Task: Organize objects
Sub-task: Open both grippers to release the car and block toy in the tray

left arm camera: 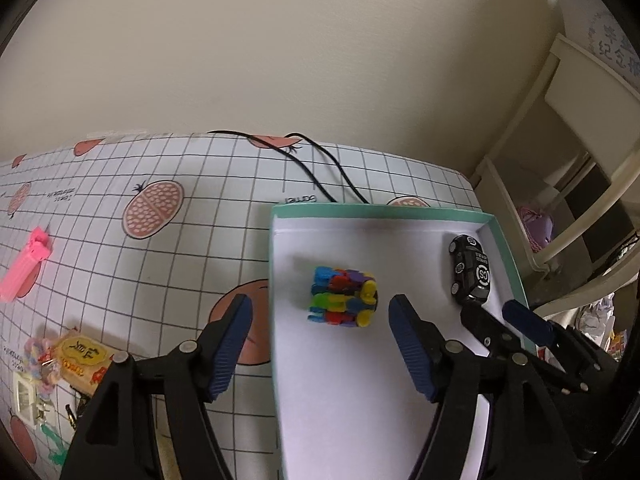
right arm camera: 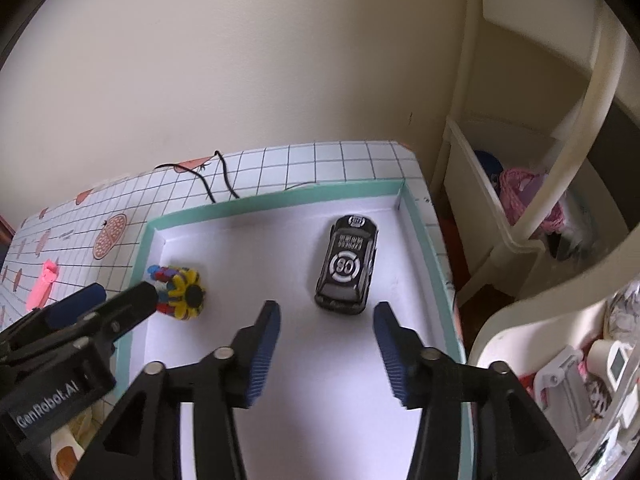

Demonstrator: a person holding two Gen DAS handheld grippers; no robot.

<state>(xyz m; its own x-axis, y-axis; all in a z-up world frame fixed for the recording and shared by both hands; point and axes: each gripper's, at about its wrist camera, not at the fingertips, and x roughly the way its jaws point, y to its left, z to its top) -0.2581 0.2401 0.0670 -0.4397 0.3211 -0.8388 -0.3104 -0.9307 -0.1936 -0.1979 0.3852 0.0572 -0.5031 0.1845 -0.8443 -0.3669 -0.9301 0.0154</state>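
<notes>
A shallow white box with a mint-green rim lies on the gridded tablecloth. Inside it stand a multicoloured block toy and a black toy car. My left gripper is open just short of the block toy, one finger outside the box's left wall, nothing held. My right gripper is open right behind the car, not touching it. Each gripper shows at the edge of the other's view: the right one, the left one.
A pink clip lies on the cloth at the left. A snack packet and small trinkets sit at the near left. A black cable runs behind the box. Cream shelving with clutter stands off the table's right edge.
</notes>
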